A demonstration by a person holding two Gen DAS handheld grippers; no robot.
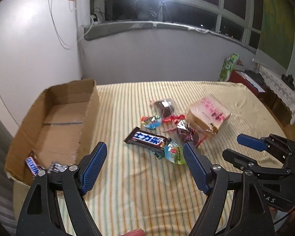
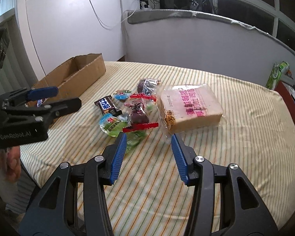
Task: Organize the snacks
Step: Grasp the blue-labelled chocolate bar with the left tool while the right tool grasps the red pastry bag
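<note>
A pile of snacks lies mid-table: a Snickers bar (image 1: 146,140) (image 2: 106,105), a green jelly cup (image 1: 175,153) (image 2: 111,125), small wrapped candies (image 1: 151,121) (image 2: 123,95), a dark cake in clear wrap (image 1: 165,107) (image 2: 147,84) and a bagged bread loaf (image 1: 208,116) (image 2: 188,108). A cardboard box (image 1: 55,122) (image 2: 72,78) at the left holds a Snickers bar (image 1: 32,165) and a dark packet (image 1: 57,167). My left gripper (image 1: 144,152) is open and empty, just short of the pile. My right gripper (image 2: 149,139) is open and empty, near the red-sealed candy (image 2: 140,126).
The table has a striped yellow cloth (image 1: 147,192) (image 2: 235,157). A white cabinet (image 1: 29,55) stands behind the box. A red box and a green packet (image 1: 229,66) sit beyond the table's far right. The right gripper shows in the left wrist view (image 1: 265,149).
</note>
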